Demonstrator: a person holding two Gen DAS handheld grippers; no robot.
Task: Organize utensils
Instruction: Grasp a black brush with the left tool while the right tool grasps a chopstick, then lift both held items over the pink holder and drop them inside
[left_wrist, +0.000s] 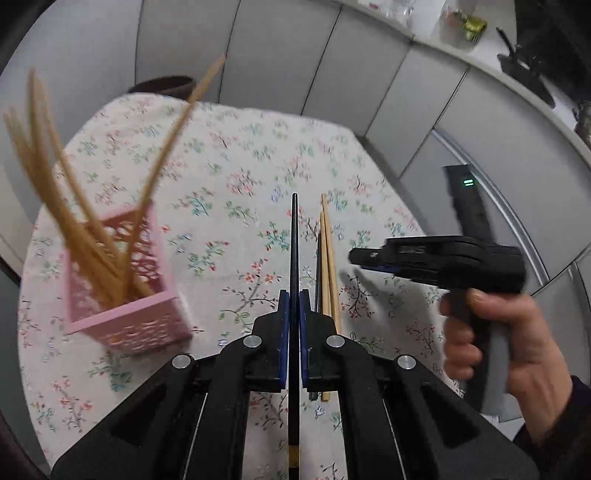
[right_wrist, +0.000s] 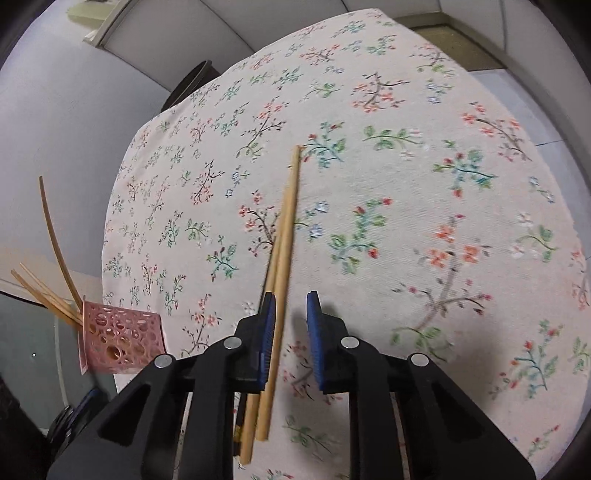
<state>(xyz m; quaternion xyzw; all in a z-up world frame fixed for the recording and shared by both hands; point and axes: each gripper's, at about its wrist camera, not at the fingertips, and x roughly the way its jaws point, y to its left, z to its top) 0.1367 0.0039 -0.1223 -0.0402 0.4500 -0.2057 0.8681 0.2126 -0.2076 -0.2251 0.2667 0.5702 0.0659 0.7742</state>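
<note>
My left gripper (left_wrist: 294, 295) is shut on a black chopstick (left_wrist: 294, 243) and holds it above the floral tablecloth (left_wrist: 240, 177). A pink perforated holder (left_wrist: 125, 295) with several wooden chopsticks (left_wrist: 74, 206) stands to its left. Two wooden chopsticks (left_wrist: 328, 266) and a dark one lie on the cloth just right of my left gripper. My right gripper (right_wrist: 291, 299) is open, low over those wooden chopsticks (right_wrist: 286, 229), which pass by its left finger. The holder also shows at the left in the right wrist view (right_wrist: 120, 338). My right gripper also shows in the left wrist view (left_wrist: 356, 256).
A dark round object (left_wrist: 162, 85) sits behind the table's far edge. Grey partition panels (left_wrist: 369, 74) surround the table. A black device with a green light (left_wrist: 467, 206) stands on the right. A shelf with clutter (left_wrist: 469, 26) runs along the top right.
</note>
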